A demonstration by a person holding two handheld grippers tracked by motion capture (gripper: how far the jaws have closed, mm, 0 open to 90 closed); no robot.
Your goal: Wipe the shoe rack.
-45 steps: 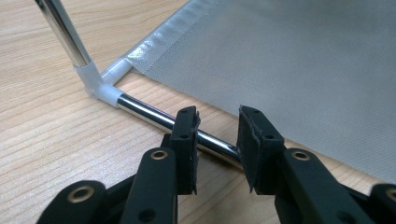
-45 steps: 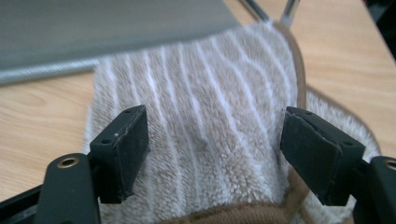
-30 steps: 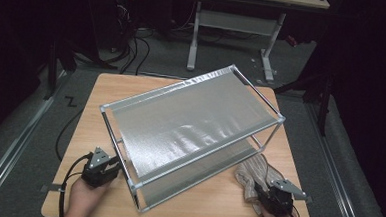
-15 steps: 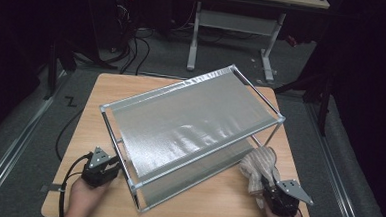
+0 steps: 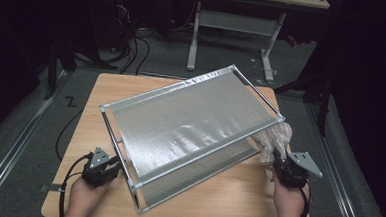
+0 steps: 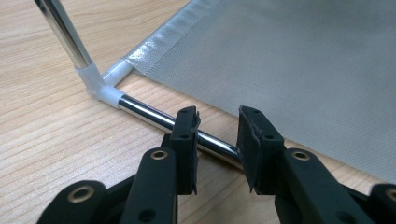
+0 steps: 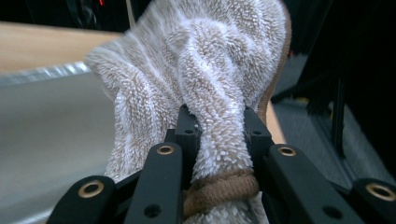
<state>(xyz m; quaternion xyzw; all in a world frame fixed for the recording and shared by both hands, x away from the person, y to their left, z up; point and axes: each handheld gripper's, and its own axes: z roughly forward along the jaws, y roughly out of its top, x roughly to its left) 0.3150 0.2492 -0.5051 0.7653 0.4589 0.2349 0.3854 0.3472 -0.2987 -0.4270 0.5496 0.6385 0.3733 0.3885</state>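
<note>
A chrome-rod rack [image 5: 198, 159] with two silver mesh shelves stands slantwise on the wooden table [image 5: 127, 90]. My left gripper [image 5: 112, 168] is at the rack's near left corner. In the left gripper view its jaws [image 6: 218, 123] stand a little apart, with the lower chrome rod [image 6: 149, 114] crossing just beyond the tips and nothing pinched between the pads. My right gripper [image 5: 280, 160] is shut on a fluffy beige towel [image 5: 274, 140], held up beside the rack's right corner. In the right gripper view the towel [image 7: 205, 60] bulges out between that gripper's [image 7: 219, 122] pads.
A white plastic joint [image 6: 100, 84] ties the rods at the corner, and the lower mesh shelf [image 6: 289, 65] lies just behind it. The table's right edge runs close to the right hand. Beyond the table are desk legs [image 5: 193, 38] and floor cables [image 5: 134, 40].
My right gripper has risen from the table's front right and carried the towel up beside the rack's right corner. The left gripper and the rack have kept still.
</note>
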